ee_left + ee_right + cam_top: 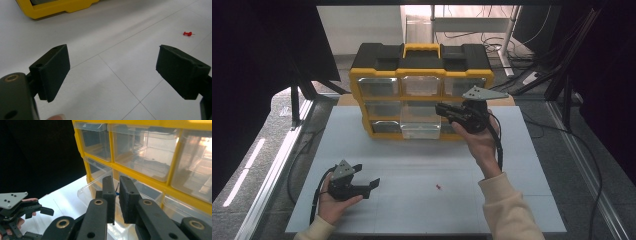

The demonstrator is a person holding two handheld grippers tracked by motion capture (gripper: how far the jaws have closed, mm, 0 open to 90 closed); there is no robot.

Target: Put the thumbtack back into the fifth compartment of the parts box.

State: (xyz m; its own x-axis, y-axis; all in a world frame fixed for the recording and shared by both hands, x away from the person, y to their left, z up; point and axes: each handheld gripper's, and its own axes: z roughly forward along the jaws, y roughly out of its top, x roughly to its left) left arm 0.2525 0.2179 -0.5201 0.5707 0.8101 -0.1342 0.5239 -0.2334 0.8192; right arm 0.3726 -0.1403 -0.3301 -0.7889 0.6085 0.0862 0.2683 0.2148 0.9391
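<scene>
White table (412, 205) — one organizer (421, 80), one pushpin (438, 187).

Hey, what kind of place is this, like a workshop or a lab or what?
Probably a lab recording rig: a white table framed by metal rails, loose cables on the floor, and a yellow drawer organizer set out.

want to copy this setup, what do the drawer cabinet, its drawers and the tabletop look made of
Drawer cabinet: likely moulded plastic, glossy yellow front, matt black top.
Drawers: clear hard plastic; you see through them, and they catch glare.
Tabletop: smooth pale grey-white panels with thin seams, slight sheen; laminate or plastic, hard to tell.
</scene>
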